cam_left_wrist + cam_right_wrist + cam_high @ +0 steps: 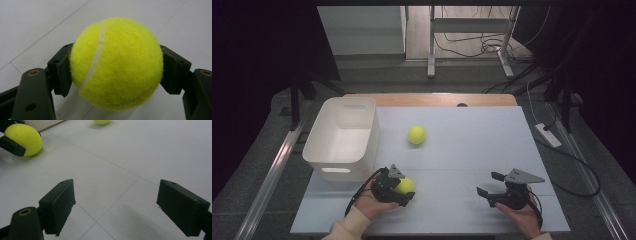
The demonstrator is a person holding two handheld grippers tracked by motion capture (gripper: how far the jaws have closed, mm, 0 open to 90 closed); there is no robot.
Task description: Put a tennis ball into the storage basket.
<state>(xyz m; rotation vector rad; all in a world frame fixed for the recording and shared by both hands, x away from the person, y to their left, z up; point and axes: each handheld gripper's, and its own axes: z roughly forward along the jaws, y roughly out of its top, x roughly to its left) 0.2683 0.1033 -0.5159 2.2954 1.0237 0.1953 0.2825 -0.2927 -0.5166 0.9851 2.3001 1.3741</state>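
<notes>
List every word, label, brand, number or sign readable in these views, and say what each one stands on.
None can be read.
The tennis ball clamped in the left gripper shows its white seam and bare yellow felt, no brand mark on the side in view.
The second tennis ball, farther up the table: too small to tell.
The white bin and the right gripper show no label or print.

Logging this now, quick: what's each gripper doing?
Left gripper: closed on a tennis ball.
Right gripper: open, holding nothing.
</notes>
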